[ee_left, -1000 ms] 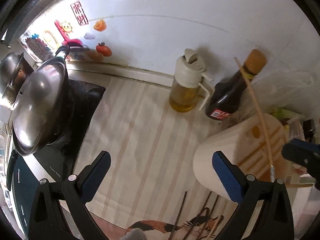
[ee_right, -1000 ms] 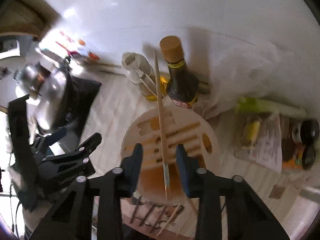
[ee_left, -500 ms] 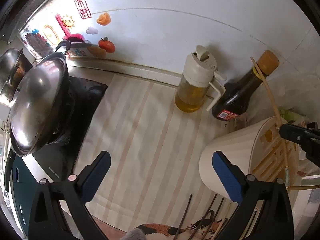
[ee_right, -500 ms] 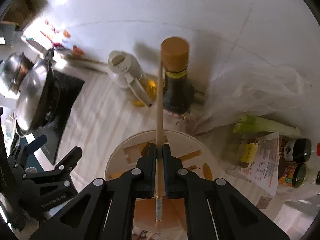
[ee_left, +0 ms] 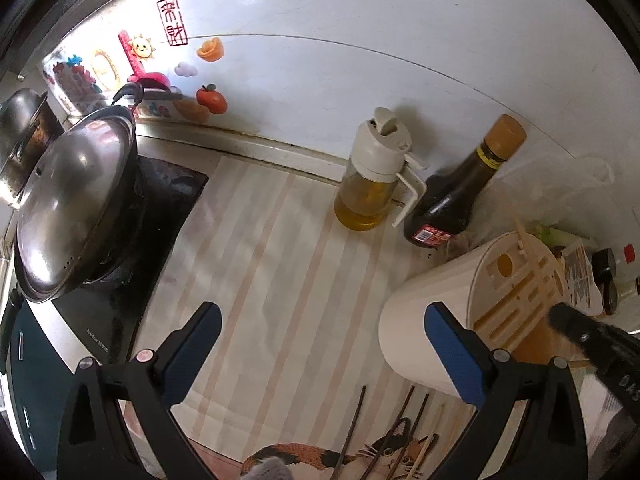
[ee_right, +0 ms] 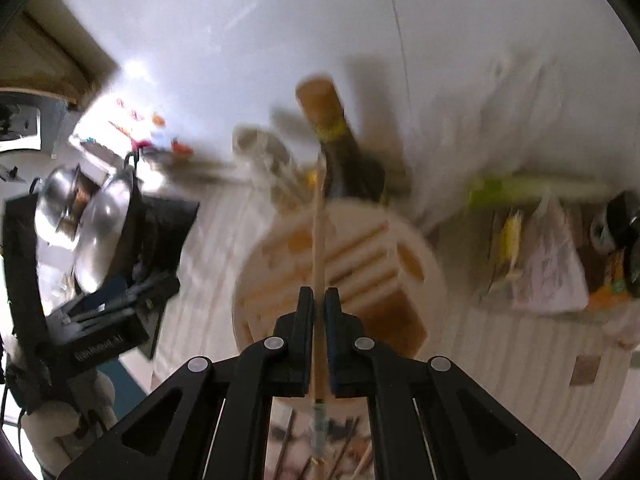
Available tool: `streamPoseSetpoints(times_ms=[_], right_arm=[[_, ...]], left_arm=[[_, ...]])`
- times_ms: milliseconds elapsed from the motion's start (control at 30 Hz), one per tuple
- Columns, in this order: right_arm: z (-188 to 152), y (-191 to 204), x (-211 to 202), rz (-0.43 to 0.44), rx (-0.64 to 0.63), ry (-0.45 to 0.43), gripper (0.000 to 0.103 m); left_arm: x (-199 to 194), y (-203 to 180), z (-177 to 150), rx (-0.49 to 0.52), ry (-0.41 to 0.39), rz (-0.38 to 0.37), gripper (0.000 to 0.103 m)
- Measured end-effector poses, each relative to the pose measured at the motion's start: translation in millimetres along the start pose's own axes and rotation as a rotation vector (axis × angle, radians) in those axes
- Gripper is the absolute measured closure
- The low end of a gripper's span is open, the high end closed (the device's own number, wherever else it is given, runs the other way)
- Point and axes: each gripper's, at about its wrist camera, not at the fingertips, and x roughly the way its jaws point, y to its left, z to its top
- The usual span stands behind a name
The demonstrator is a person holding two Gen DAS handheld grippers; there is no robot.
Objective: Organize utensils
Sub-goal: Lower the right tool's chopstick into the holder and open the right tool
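My right gripper (ee_right: 319,308) is shut on a pale wooden chopstick (ee_right: 319,236), which points away over the slotted lid of the white utensil holder (ee_right: 360,264). This view is motion-blurred. In the left wrist view the holder (ee_left: 424,320) stands at the right, with the right gripper's black finger (ee_left: 588,340) over its lid. My left gripper (ee_left: 322,354) hangs open above the striped mat, nothing between its blue pads. Several dark chopsticks (ee_left: 354,428) lie on the mat near the front edge.
An oil dispenser (ee_left: 372,176) and a dark sauce bottle (ee_left: 460,200) stand by the white wall behind the holder. A lidded wok (ee_left: 72,208) sits on the stove at the left. Jars (ee_right: 624,220), packets and a green leek (ee_right: 532,188) crowd the right.
The right jaws closed on the chopstick, which stood loose between them a second ago. The gripper then shifted with it over the holder lid. The left gripper stayed open and barely moved.
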Motion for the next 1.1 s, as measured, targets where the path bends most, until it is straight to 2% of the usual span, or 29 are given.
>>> streamPoseSetpoints(times_ms=[167,267,367,433,500,600,667,767,800,967,1100], right_arm=[[10,2,11,-0.011,-0.02,0.095,0.097],[21,8,27,-0.083,-0.052,0.154,0.095],[27,14,32,-0.11,-0.066,0.149,0.096],[26,13,30,-0.105,-0.052,0.117,0.103],[24,15,24,-0.118,-0.058,0.078,0.103],[20,13,4,-0.053,-0.031,0.023,0.103],[22,10,-9,-0.007,-0.02,0.015,0.101],[29,1,-22,-0.07,-0.03,-0.007,0.088],[31,-1,-21,-0.069,-0.032,0.003,0.084],[34,-10,12,-0.113,-0.026,0.137,0.084],[31,-15,24,-0.125,-0.016,0.177,0.083]], left_arm=[[1,-4,-2,0.018,0.001,0.005,0.0],[5,-5,-2,0.031,0.001,0.02,0.0],[10,-5,-3,0.042,0.004,0.035,0.0],[14,-4,-4,0.046,0.02,0.021,0.0],[15,-3,-5,0.05,0.021,0.014,0.0],[13,-1,-6,0.049,0.01,0.012,0.0],[12,1,-5,0.039,0.009,-0.001,0.0],[11,0,-4,0.024,-0.001,-0.008,0.0],[11,-2,-3,0.025,-0.004,-0.009,0.0],[13,-14,-4,0.045,0.003,0.001,0.0],[11,-16,-6,0.058,0.001,0.01,0.0]])
